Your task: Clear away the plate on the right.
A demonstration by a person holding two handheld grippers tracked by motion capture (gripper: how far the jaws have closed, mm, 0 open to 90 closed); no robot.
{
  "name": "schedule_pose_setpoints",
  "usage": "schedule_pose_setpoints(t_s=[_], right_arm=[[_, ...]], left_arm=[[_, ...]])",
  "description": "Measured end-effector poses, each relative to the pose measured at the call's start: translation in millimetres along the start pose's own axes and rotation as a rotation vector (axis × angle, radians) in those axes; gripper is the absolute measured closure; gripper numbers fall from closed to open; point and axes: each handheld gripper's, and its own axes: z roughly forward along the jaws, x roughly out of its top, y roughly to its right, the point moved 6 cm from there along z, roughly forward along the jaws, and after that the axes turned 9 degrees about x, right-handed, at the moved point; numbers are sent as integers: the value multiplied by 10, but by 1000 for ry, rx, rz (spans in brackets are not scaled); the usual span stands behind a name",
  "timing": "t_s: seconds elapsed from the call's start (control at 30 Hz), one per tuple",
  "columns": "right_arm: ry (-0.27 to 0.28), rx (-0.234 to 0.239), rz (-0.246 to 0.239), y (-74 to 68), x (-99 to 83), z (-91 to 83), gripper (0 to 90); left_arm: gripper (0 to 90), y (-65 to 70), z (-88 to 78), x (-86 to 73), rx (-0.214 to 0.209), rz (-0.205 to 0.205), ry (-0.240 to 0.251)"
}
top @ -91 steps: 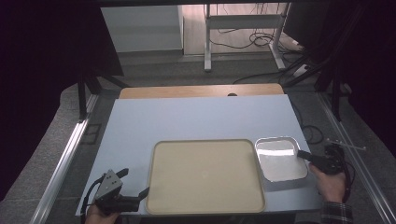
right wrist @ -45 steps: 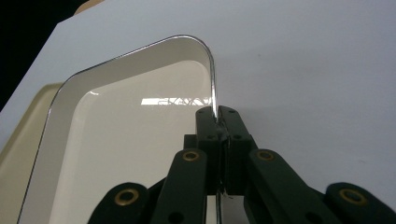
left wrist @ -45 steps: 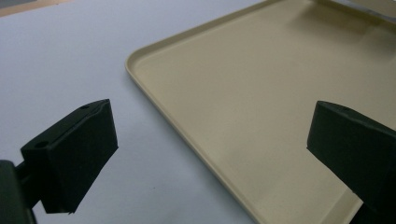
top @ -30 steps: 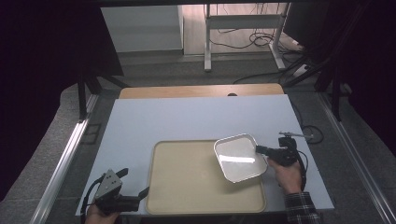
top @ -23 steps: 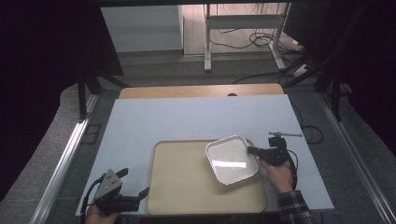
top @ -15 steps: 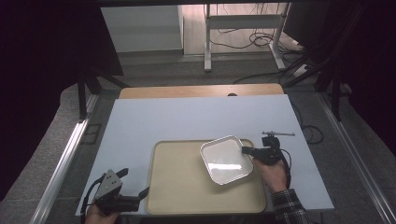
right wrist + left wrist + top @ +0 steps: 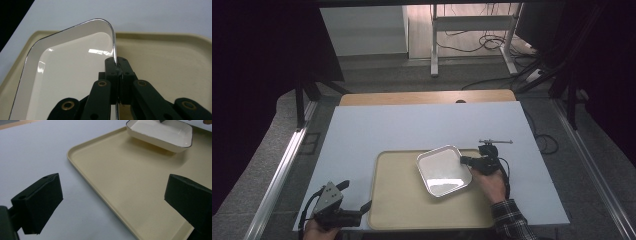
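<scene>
A white rectangular dish [image 7: 443,171] with a dark rim hangs over the right half of the beige tray [image 7: 402,205]. My right gripper [image 7: 467,161] is shut on the dish's right rim; in the right gripper view the jaws pinch that rim [image 7: 115,65]. The dish [image 7: 160,133] casts a shadow on the tray [image 7: 130,185] in the left gripper view. My left gripper [image 7: 357,212] rests at the table's front left, beside the tray's left edge. It stands open [image 7: 112,202] with nothing between its fingers.
The tray lies on a pale blue-white table top [image 7: 422,125]. A wooden strip [image 7: 427,97] runs along the far edge. A small metal clamp [image 7: 495,142] stands just beyond the right hand. Grey floor and cables lie beyond the table.
My right gripper has carried the dish leftward from the table right of the tray to over the tray's right half. The left gripper has not moved.
</scene>
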Motion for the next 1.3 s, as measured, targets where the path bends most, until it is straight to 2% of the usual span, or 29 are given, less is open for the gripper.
schedule_pose_setpoints(t_s=[0.53,0.63,0.67,0.77,0.8,0.83,0.87,0.93,1.0,1.03,1.07,1.1,1.13,1.17,1.3], right_arm=[[-23,-44,-24,-59,-34,221,883],[-33,-39,-33,-56,-52,241,864],[-34,-40,-39,-56,-51,240,828],[-22,-58,-92,-68,-17,199,709],[-18,-69,-116,-73,-6,178,699],[-18,-69,-116,-73,-6,178,699],[-13,-75,-161,-99,9,129,688],[-15,-58,-192,-141,8,78,691],[-21,-22,-231,-198,-14,36,701],[-21,-22,-231,-198,-14,36,701],[-20,3,-279,-251,-46,-8,735],[-25,13,-299,-275,-65,-29,751],[-25,13,-299,-275,-65,-29,751],[-30,32,-327,-325,-107,-73,808],[-51,74,-358,-442,-197,-142,897]], left_arm=[[13,2,-2,0,-1,2,1],[13,3,-2,0,-1,3,1],[13,3,-2,0,-1,3,1],[13,4,-2,0,-1,4,2],[13,4,-2,0,-1,4,2],[13,4,-2,0,-1,4,2],[13,4,-2,0,-1,4,2],[13,5,-2,0,-1,5,2],[13,7,-3,1,0,7,2],[13,7,-3,1,0,7,2],[13,7,-2,1,0,6,2],[13,7,-2,1,0,6,2],[13,7,-2,1,0,6,2],[13,7,-3,1,0,6,3],[12,6,-5,1,0,5,3]])
